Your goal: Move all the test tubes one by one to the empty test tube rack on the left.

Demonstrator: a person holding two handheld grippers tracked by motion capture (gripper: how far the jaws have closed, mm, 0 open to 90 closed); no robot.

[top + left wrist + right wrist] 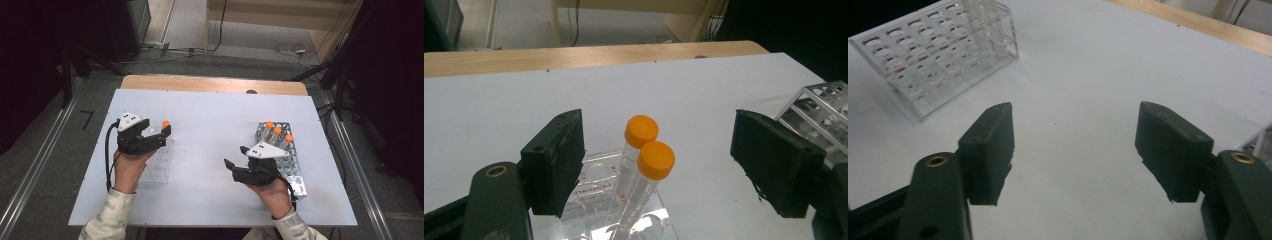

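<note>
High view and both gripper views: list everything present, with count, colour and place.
Clear rack: one, transparent plastic, table's left side, under the left gripper.
Tubes in clear rack: two, clear with orange caps, standing between the open left jaws.
Metal rack: one, silver, table's right side.
Tubes in metal rack: three orange caps visible, far end.
Table: one, white top, wooden far edge.
Left gripper: black, open, over the clear rack.
Right gripper: black, open, empty, beside the metal rack.
</note>
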